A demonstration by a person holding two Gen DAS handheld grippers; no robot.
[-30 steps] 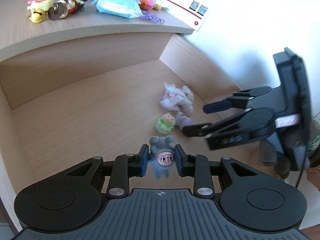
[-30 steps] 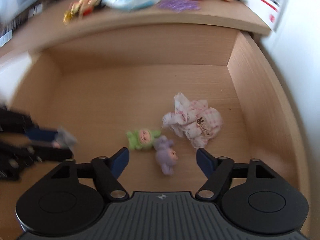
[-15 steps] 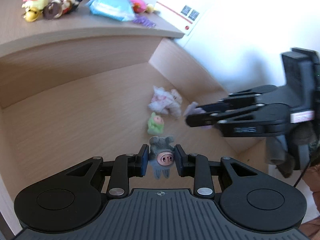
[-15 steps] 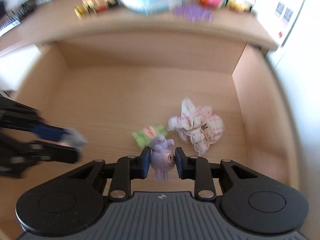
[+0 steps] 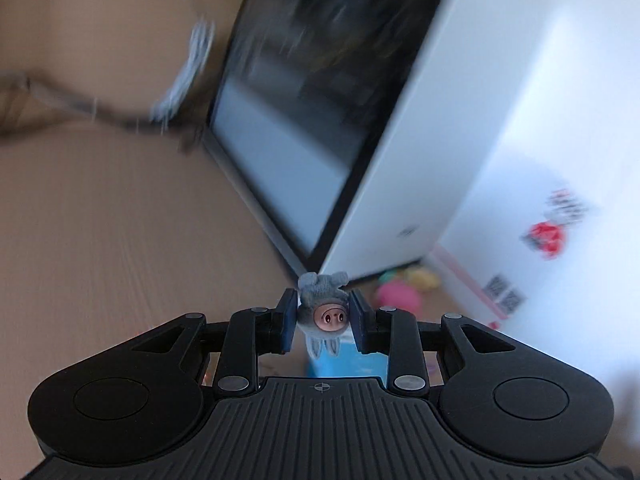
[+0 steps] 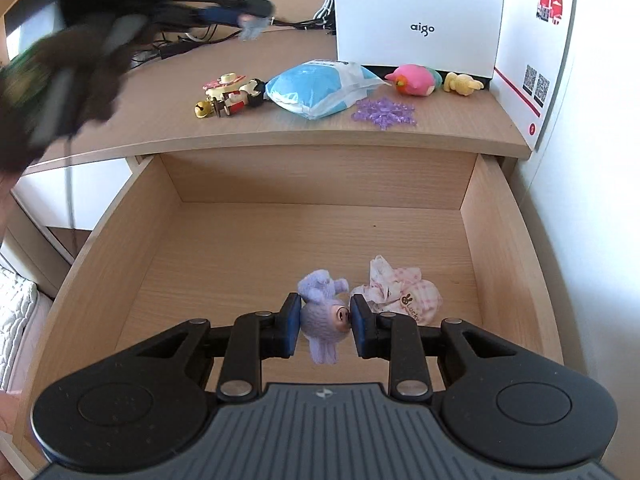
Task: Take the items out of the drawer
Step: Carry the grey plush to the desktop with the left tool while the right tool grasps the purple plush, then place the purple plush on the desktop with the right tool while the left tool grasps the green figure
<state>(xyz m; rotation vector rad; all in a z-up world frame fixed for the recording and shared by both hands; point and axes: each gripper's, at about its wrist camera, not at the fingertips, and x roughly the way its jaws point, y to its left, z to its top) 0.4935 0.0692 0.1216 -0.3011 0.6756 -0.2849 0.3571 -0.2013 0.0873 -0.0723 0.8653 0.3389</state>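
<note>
A purple pig doll (image 6: 323,318) is pinched in the right gripper (image 6: 323,326) jaws above the drawer (image 6: 256,248); a patterned cloth bundle (image 6: 400,290) lies beside. Farther off, a grey pig doll (image 5: 323,312) is clamped by the left gripper (image 5: 323,322) over the counter (image 6: 280,128).

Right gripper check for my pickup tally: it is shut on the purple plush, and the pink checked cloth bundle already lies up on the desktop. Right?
Not quite. The right gripper is shut on the purple plush, but the pink checked cloth bundle still lies on the drawer floor, as the right wrist view shows.
</note>
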